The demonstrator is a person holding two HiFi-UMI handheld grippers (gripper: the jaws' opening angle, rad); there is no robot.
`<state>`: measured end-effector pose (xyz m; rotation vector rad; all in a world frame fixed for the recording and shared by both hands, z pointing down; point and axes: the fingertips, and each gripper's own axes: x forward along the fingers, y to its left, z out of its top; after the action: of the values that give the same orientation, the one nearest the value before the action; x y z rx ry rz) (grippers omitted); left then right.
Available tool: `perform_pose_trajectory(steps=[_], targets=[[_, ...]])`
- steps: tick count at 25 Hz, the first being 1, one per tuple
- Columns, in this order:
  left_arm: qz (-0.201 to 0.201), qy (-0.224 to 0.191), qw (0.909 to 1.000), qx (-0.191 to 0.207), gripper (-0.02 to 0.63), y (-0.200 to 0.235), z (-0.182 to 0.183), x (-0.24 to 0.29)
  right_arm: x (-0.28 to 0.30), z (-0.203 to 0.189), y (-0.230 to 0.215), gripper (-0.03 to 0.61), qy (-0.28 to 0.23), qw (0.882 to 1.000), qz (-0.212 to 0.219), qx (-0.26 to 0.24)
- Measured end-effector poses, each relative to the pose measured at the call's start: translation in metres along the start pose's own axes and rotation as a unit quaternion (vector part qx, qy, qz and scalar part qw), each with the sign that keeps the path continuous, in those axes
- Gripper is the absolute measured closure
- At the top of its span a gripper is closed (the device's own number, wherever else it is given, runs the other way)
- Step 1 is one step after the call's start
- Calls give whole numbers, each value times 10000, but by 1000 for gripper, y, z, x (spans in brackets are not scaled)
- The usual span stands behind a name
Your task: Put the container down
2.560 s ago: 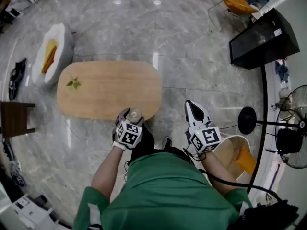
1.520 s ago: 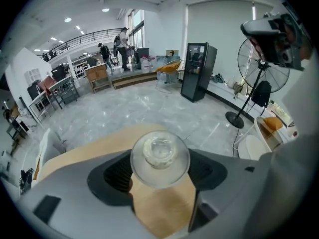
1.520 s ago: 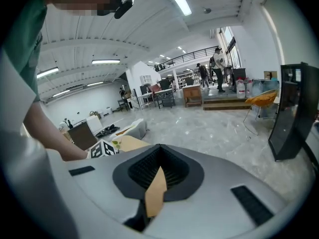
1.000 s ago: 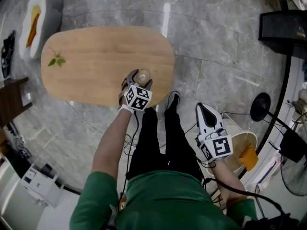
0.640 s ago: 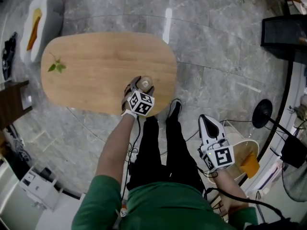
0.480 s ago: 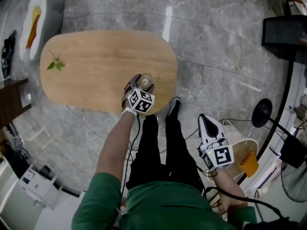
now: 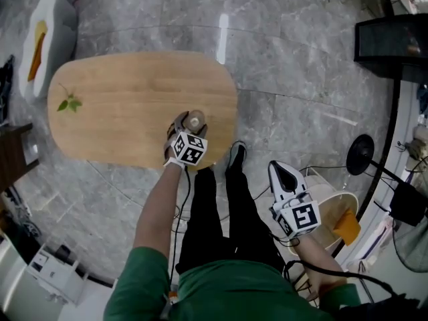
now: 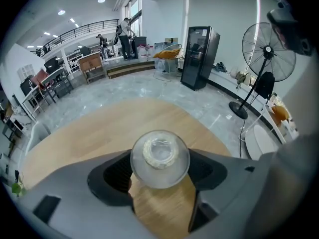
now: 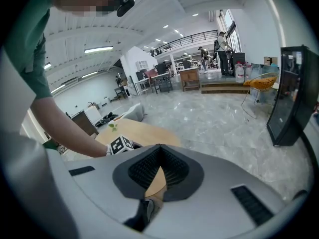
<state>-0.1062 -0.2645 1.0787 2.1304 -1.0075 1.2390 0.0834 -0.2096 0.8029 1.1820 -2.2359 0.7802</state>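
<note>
At the far left of the head view a white seat [image 7: 59, 15] stands on the floor, clear of the desk [image 7: 127, 85]. A leafy sprig [image 7: 67, 103] lies near the desk's left end, well apart from the work.

Toward the desk's near right edge, the left gripper [image 7: 189, 123] has its 2 jaws clamped on the container [image 8: 159, 158], a clear round jar gripped on opposite sides of its body. The jar stands upright, its long axis vertical and its mouth facing up at the left gripper view's camera. Bare wood shows directly beneath it, so the desk lies straight down from the jaws. I cannot tell whether its base touches the wood yet. It looks empty, though the glare makes that uncertain. Judging from this, what remains is a short descent and then letting go.

The right gripper [image 9: 158, 151] hangs off the desk beside the person's legs, jaws together on nothing. Just to its right, a cream tub [image 7: 338, 196] on the floor holds an orange thing [image 7: 346, 225].
</note>
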Motion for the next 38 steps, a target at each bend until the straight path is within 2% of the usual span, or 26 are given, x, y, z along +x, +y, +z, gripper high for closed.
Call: perform_pose_trajectory(steps=[5,9,12,16,19,23,28,30,34,38], targets=[[138,-11,9999,93,268,-7,3,-6,-7,6,1,565,-45,10000,6,1],[200,-246,9995,-25,259,-8,20,-30,-12,24,4,565,-220,9997,-1,-58],[309,-478,9982,-212,259,-6,32,-71,-21,45,10,565,-433,9990,-14,-111],[706,-632,9949,-343,259,1,42,-147,-41,85,22,565,-742,9971,-8,-186],[881,-1017,9896,-515,259,5,64,-206,-56,120,30,565,-994,9946,25,-298],[877,-1648,9792,-799,278,-1,101,-287,-81,163,44,565,-1266,9908,54,-471],[900,-2481,9567,-1227,465,-28,133,-389,-120,195,74,565,-1497,9871,149,-545],[885,-2747,9480,-1345,513,-39,140,-421,-133,203,88,565,-1597,9853,203,-575],[882,-3217,9326,-1377,546,-54,165,-470,-152,225,110,565,-1822,9806,322,-649],[922,-3499,9227,-1331,560,-65,186,-511,-174,241,132,565,-1981,9764,479,-712]])
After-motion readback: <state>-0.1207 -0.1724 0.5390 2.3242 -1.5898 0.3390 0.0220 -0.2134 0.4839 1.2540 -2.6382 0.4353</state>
